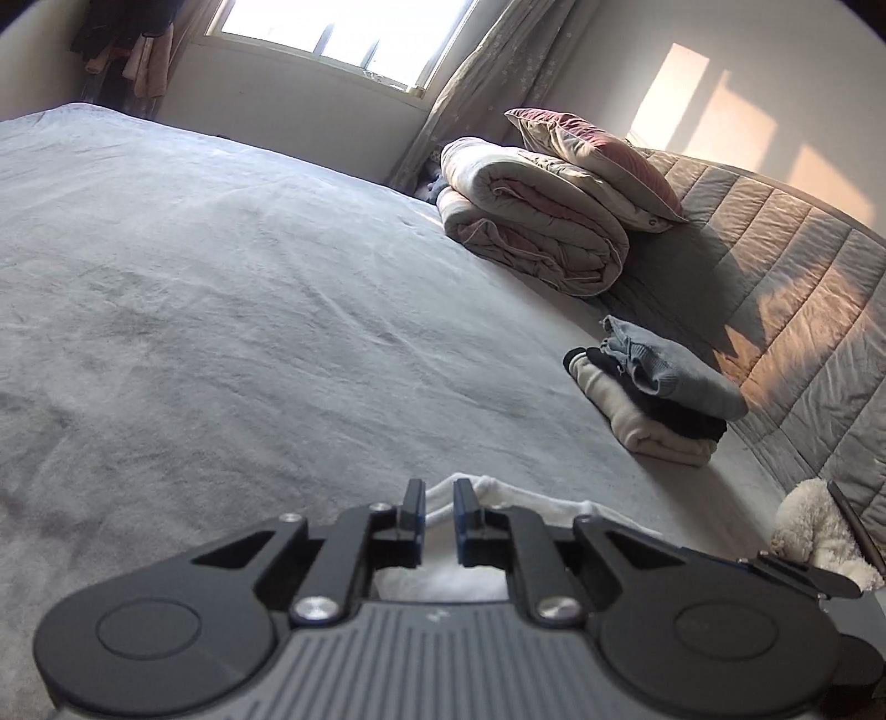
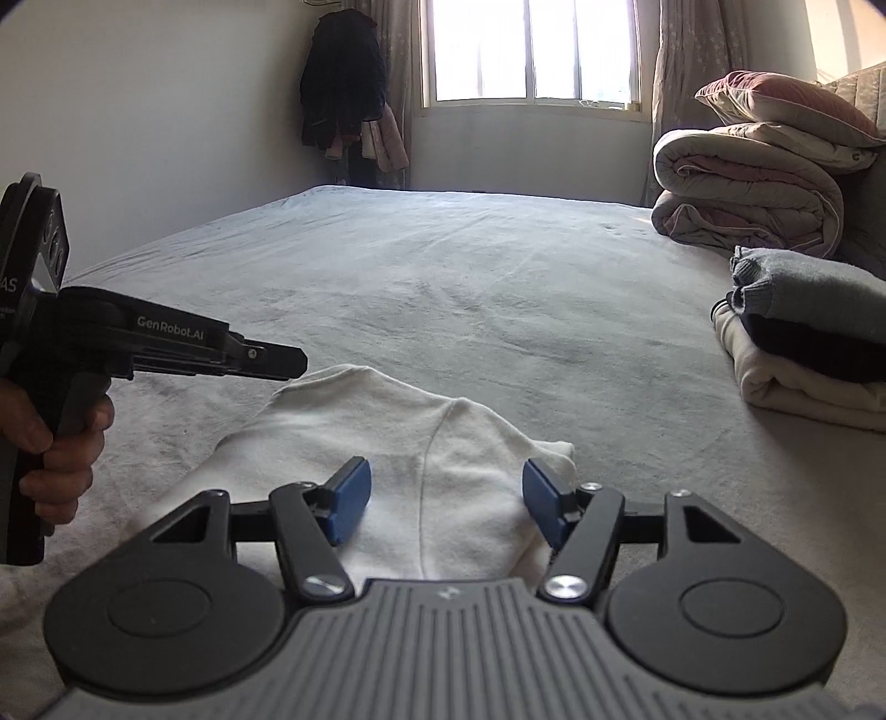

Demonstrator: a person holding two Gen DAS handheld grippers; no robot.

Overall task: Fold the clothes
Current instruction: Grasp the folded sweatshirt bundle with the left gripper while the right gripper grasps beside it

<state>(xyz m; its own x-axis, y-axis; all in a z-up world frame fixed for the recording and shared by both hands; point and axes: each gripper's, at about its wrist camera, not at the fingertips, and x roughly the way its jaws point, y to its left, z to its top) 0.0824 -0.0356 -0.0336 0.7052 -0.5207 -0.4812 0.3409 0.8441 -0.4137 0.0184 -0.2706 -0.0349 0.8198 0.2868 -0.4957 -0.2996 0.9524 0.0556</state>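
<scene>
Across the wide bed [image 2: 470, 288], a soft grey plush cover lies mostly smooth, with faint creases running over it. Near my edge of the bed rests the white cotton garment [image 2: 410, 443], partly folded, its seams showing. My right claw [image 2: 443, 501] hangs just over the garment with its blue pads standing well apart, nothing pressed between them. My left claw [image 1: 439, 523] is nearly together; white cloth shows between and below its black fingers, but I cannot tell whether it is truly pinched. From the right wrist view, my left claw reaches in from the side over the garment's far corner, my hand [image 2: 61, 448] wrapped round its grip. Off to the right sits a stack of folded clothes [image 2: 814, 343]: grey on top, dark in the middle, cream below. Beyond it a rolled pink and beige quilt [image 2: 747, 188] carries a pillow [image 2: 792, 105] on top, beside a quilted grey headboard [image 1: 775, 266]. A bright window [image 2: 531, 50] with patterned curtains [image 2: 681, 72] fills the far wall, and dark clothing [image 2: 343, 77] hangs in the corner.
</scene>
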